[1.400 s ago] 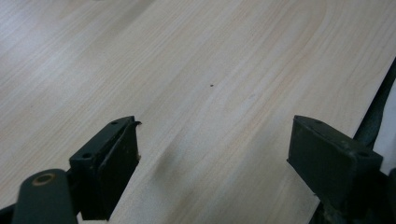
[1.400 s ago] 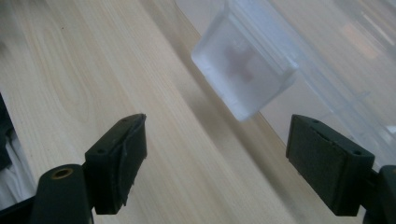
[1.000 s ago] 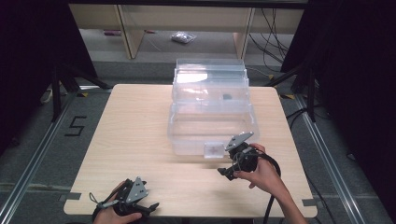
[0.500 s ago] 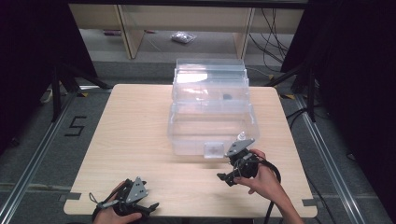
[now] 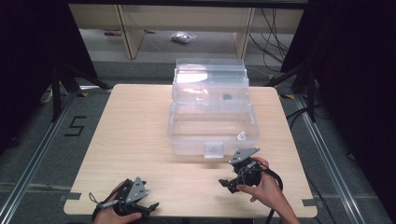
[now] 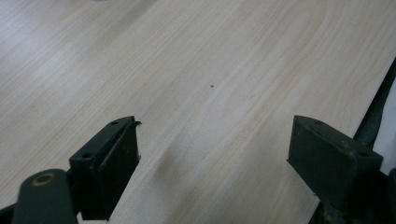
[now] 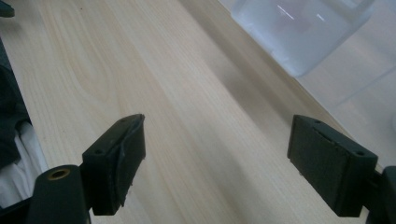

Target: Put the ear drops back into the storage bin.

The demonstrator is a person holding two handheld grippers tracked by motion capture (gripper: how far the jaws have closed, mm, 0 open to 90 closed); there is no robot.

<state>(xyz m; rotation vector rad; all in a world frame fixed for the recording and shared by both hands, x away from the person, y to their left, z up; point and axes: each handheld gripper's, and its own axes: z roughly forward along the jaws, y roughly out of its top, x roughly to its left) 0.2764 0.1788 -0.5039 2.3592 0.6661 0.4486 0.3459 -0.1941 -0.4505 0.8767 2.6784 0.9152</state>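
A clear plastic box (image 5: pixel 212 119) is being shown at the middle of the wooden table (image 5: pixel 135 130), toward its far side, with its lid standing open at the back and its long axis running from near to far. A small latch tab (image 5: pixel 214 150) is sitting at the middle of the box's near wall. The right gripper (image 5: pixel 232 181) is being held low over the near right part of the table, just near of the box's front right corner, and its jaws are being kept wide apart with nothing between them; in the right gripper view a rounded corner of the box (image 7: pixel 303 32) is lying ahead and to the upper right of the jaws. The left gripper (image 5: pixel 148 207) is being rested at the near left edge, well apart from the box, its jaws likewise spread wide over bare wood. The right hand is judged the nearer one, so a short reach away and slightly leftward is likely being called for to meet the latch tab.
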